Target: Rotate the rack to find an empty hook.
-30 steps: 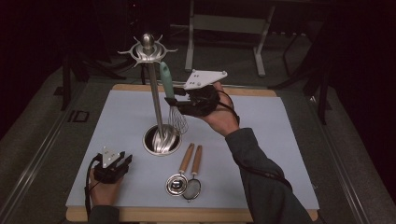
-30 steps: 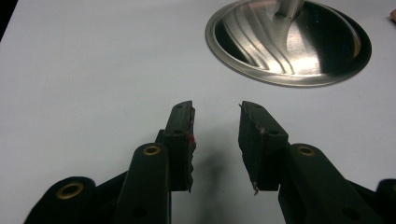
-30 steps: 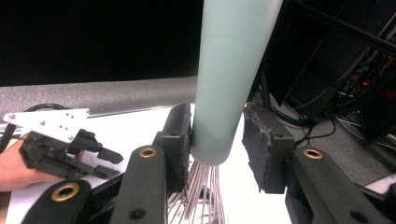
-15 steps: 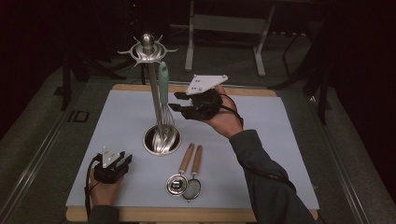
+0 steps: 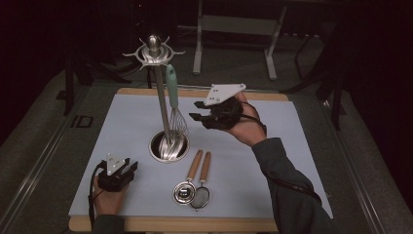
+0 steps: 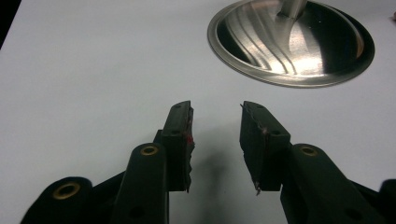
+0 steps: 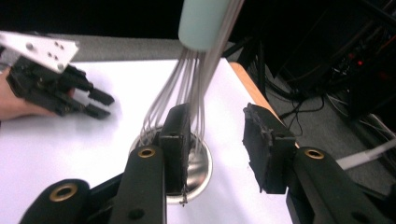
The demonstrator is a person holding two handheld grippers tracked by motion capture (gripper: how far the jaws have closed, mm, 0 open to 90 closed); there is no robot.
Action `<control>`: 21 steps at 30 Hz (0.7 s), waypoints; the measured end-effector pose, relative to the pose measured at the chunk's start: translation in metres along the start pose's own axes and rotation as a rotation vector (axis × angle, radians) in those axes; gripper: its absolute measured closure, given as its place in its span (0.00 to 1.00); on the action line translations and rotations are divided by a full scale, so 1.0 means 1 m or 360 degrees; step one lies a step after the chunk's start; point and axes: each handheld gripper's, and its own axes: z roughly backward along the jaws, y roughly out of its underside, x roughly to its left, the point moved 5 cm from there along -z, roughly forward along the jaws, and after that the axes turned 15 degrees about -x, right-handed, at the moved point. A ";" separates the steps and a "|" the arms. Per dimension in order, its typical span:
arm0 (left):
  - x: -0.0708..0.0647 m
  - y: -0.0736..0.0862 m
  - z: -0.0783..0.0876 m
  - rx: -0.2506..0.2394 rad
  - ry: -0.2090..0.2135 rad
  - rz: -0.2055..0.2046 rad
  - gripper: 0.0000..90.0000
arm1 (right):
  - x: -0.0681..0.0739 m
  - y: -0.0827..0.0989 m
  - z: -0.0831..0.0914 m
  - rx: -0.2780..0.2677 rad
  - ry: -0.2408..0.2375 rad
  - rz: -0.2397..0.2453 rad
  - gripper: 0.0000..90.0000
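Right gripper [image 5: 196,110]: jaws apart, nothing between the pads, hanging in the air just beside the whisk [image 5: 176,119] at its 3 o'clock. In the right gripper view the wire loops [image 7: 187,88] sit just past its left pad; contact can't be confirmed. The jaws have just closed in a little, empty.

Left gripper [image 5: 127,167]: jaws wide and empty, low over the mat [image 5: 122,122] at 7 o'clock from the stand base [image 6: 327,70]. They have just opened a little further.

The whisk hangs by its mint handle [image 5: 171,80] from a hook on the stand's crown [image 5: 153,52], with the wires dangling beside the pole [image 5: 163,112] just above the base dish.

Handling, my read: it is light. The wire cage is springy, so it will squash and slip if pinched. The handle is stiff, smooth and probably a bit slick. Grip the handle mid-length or just above the wire neck, square across it. It hangs free, so it will swing when nudged. Lift up to clear the hook before pulling away. The stand looks tall and narrow, so a sideways tug could tip it.

Two wooden-handled strainers [image 5: 192,187] lie flat at 5 o'clock from the base, untouched.
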 end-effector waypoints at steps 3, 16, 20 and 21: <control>0.000 0.000 0.000 -0.0004 -0.0014 0.0002 0.70 | -0.001 0.006 0.004 0.0032 0.0002 0.0000 0.67; -0.002 -0.005 0.005 -0.0112 -0.0001 -0.0011 0.75 | -0.003 0.038 0.015 0.0126 -0.0003 -0.0056 0.66; -0.004 -0.017 0.011 -0.0189 -0.0026 0.0001 0.76 | -0.005 0.048 0.016 0.0153 0.0010 -0.0092 0.66; -0.004 -0.020 0.013 -0.0224 -0.0023 0.0008 0.77 | -0.006 0.051 0.017 0.0157 0.0013 -0.0089 0.66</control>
